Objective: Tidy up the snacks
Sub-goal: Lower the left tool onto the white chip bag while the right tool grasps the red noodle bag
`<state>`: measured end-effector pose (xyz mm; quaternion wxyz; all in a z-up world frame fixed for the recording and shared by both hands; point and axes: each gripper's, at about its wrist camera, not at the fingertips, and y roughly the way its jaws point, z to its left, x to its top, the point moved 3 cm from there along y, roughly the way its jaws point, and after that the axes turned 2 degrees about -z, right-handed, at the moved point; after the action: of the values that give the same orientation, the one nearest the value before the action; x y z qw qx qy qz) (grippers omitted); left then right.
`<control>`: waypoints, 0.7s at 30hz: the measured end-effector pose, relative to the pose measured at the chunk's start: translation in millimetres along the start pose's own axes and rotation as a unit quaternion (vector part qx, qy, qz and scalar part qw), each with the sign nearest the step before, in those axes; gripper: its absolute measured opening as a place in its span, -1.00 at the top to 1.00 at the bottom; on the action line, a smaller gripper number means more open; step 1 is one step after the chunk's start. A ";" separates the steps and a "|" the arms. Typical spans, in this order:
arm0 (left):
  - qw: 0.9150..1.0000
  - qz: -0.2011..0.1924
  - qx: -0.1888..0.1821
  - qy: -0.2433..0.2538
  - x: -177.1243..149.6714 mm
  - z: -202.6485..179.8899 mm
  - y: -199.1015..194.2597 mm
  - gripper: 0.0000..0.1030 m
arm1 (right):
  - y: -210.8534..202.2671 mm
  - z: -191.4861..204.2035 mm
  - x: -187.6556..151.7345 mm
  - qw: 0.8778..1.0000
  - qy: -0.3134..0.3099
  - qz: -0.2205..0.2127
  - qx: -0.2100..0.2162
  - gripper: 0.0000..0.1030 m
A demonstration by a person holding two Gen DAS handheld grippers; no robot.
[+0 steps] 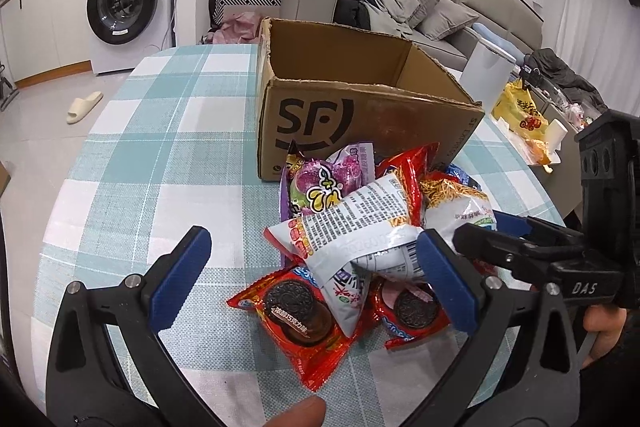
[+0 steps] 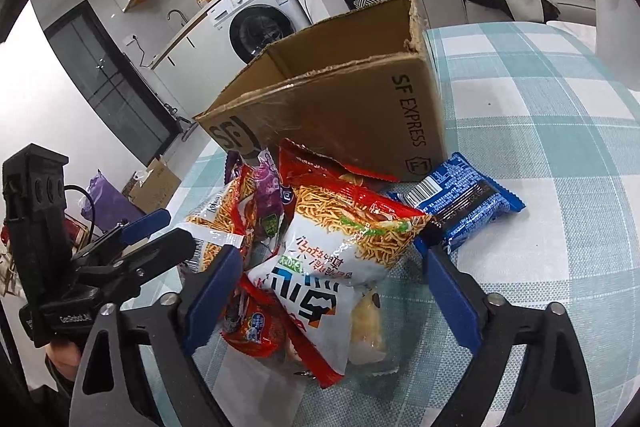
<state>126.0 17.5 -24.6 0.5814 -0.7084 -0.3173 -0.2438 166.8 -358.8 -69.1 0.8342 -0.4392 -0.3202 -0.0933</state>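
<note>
Our right tongs (image 2: 332, 287) stand spread, straddling the white-and-red noodle snack bag (image 2: 340, 267) without pressing it; the left tongs (image 1: 316, 279) gape too, gripping nothing. The bag tops the heap at lower centre, before the cardboard box (image 2: 340, 115) on the worktop (image 2: 540, 147). We judge it light, puffy, slippery, crushable: pinch across its middle. Its long axis runs from lower centre up toward the box.

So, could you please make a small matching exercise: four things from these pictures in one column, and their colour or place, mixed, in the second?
1. cardboard box
2. blue snack packet
3. red cookie packet
4. noodle snack bag

a. alone, beside the pile
b. between the right gripper's open jaws
c. behind the pile, open on top
d. shows a dark round biscuit

Pairs: 1-c, 2-a, 3-d, 4-b
</note>
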 end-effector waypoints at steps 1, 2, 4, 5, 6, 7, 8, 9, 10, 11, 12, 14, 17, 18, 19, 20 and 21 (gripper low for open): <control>1.000 0.001 -0.002 0.000 -0.3 -0.4 0.9 -0.98 | 1.9 -0.9 0.0 1.000 0.001 0.001 -0.001 -0.74; 1.000 0.001 -0.004 -0.001 -0.7 -0.6 1.8 -0.98 | 2.5 -0.8 -0.2 1.000 0.001 0.001 -0.001 -0.70; 1.000 0.001 -0.007 -0.002 -1.3 -0.5 3.7 -0.98 | 2.0 0.5 -0.5 1.000 -0.002 -0.001 0.003 -0.66; 1.000 0.002 -0.008 -0.003 -1.8 -0.2 4.6 -0.98 | 1.9 1.3 -0.5 1.000 -0.003 -0.001 0.005 -0.60; 1.000 0.004 -0.010 -0.005 -2.1 -0.2 5.1 -0.98 | 1.9 2.2 -0.6 1.000 -0.004 -0.002 0.007 -0.53; 1.000 0.005 -0.013 -0.008 -2.1 0.2 6.2 -0.98 | 1.7 2.3 -0.6 1.000 -0.004 -0.003 0.005 -0.49; 1.000 0.006 -0.015 -0.010 -2.5 0.7 6.9 -0.98 | 1.7 1.9 -0.3 1.000 -0.005 -0.004 0.005 -0.42; 1.000 0.008 -0.018 -0.013 -2.8 1.1 8.2 -0.98 | 1.8 1.0 0.1 1.000 -0.003 -0.005 0.005 -0.31; 1.000 0.010 -0.021 -0.014 -3.3 1.2 9.5 -0.98 | 1.1 0.3 0.0 1.000 -0.001 -0.006 0.007 -0.25; 1.000 0.013 -0.022 -0.015 -3.8 1.4 11.0 -0.98 | 0.5 0.3 0.1 1.000 0.002 -0.005 0.011 -0.16; 0.999 0.015 -0.023 -0.016 -4.6 1.3 12.8 -0.98 | 0.5 -0.5 0.3 1.000 0.005 -0.005 0.017 -0.07; 0.999 0.019 -0.027 -0.019 -5.7 1.0 15.9 -0.98 | 0.0 -0.6 0.0 1.000 0.006 -0.005 0.021 -0.02; 0.999 0.024 -0.030 -0.021 -7.3 0.7 20.4 -0.98 | -1.0 2.3 -0.4 1.000 0.001 -0.006 0.025 0.07; 0.999 0.024 -0.031 -0.021 -7.7 1.1 21.4 -0.98 | -1.0 2.7 -0.4 1.000 0.000 -0.006 0.025 0.08; 0.999 0.025 -0.032 -0.022 -7.6 1.4 22.2 -0.98 | -1.1 3.3 -0.4 1.000 -0.002 -0.007 0.024 0.08; 0.999 0.025 -0.034 -0.024 -7.8 1.9 23.2 -0.98 | -1.2 3.5 -0.6 1.000 -0.003 -0.007 0.025 0.09; 0.999 0.026 -0.036 -0.028 -7.6 2.8 24.2 -0.98 | -1.2 3.6 -0.5 1.000 -0.003 -0.008 0.025 0.09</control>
<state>138.4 16.0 -46.8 0.5529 -0.7434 -0.3054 -0.2200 164.3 -356.7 -67.2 0.8432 -0.4161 -0.3282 -0.0903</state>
